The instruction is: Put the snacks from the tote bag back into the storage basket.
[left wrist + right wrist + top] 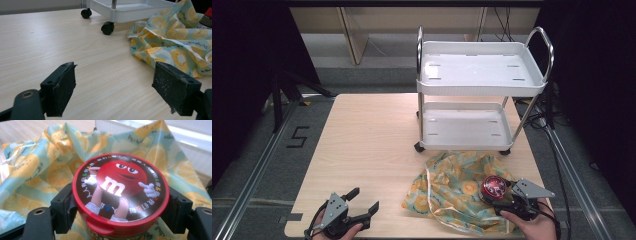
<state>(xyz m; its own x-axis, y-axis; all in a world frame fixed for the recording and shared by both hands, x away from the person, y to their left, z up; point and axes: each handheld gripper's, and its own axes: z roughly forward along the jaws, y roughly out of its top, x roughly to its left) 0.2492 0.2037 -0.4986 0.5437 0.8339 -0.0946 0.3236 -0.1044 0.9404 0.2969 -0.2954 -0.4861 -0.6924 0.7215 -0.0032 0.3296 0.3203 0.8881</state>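
Right gripper [504, 197] clamps a round red-lidded candy tub [493, 186] with a red cartoon character printed on the lid; in the right gripper view the black jaws press against both sides of the tub [120, 192] just under the lid rim. Tub sits upright over a crumpled teal cloth bag with yellow lemon print [452, 186], at the near right part of the light wooden table [367, 145]. Bag [45, 167] bunches up behind and around the tub. Left gripper [362, 200] rests at the near left edge of the table, jaws spread wide with nothing between them, bare wood showing in the gap [113, 85], well apart from the bag [172, 40]. White two-shelf metal trolley on black castors [479, 90] stands on the far right part of the table, just behind the bag.
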